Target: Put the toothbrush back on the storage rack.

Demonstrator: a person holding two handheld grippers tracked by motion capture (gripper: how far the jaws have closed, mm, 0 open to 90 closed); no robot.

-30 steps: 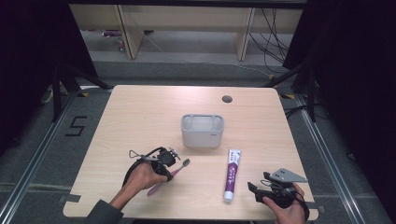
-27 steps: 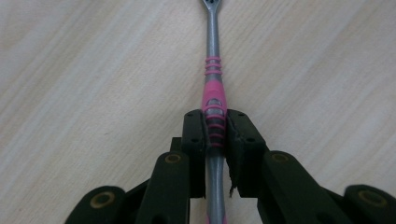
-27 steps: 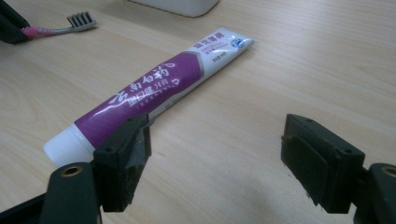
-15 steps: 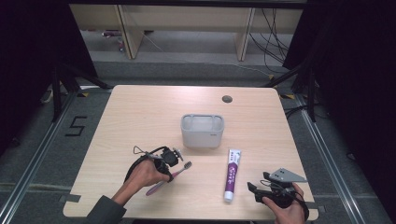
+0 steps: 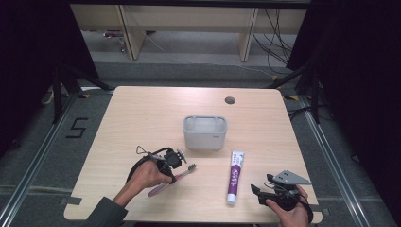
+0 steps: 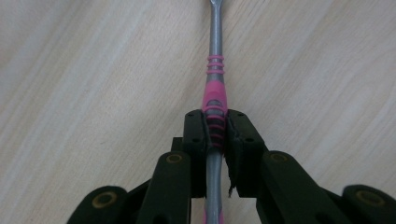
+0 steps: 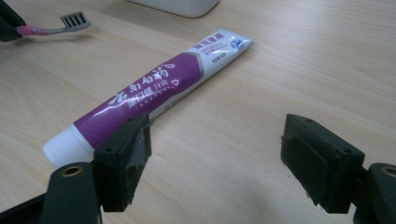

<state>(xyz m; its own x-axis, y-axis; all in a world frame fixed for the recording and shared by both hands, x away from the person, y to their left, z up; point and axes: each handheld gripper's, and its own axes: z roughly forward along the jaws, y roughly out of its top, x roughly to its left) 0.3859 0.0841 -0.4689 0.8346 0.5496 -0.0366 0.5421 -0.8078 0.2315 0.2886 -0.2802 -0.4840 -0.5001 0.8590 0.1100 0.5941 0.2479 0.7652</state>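
On the pale wooden tabletop (image 5: 142, 118), the left claw (image 5: 176, 163) sits low near the front-left part, clamped tight on a toothbrush (image 5: 171, 179). In the left gripper view the two black jaws press from both sides on the pink ribbed section of the handle (image 6: 214, 122), with no gap to either side, and the grey neck runs away from the claw over the wood grain. In the high view the toothbrush lies at a slant, its bristled head pointing up and to the right, toward the tube, and its pink tail reaching down and to the left under the hand (image 5: 144, 175). The right claw (image 5: 261, 191) rests near the front-right edge, its jaws spread wide with nothing between them but bare wood; the right gripper view shows one pad just in front of the tube's white cap end and the other well off to the side. The toothpaste tube (image 7: 149, 95), purple with a white cap and white tail, lies flat between the two hands, its cap toward the person. Behind it, near the middle of the tabletop, stands a grey rectangular holder (image 5: 204, 133) with compartments, apart from both claws. A small round hole (image 5: 230, 100) sits near the far edge.
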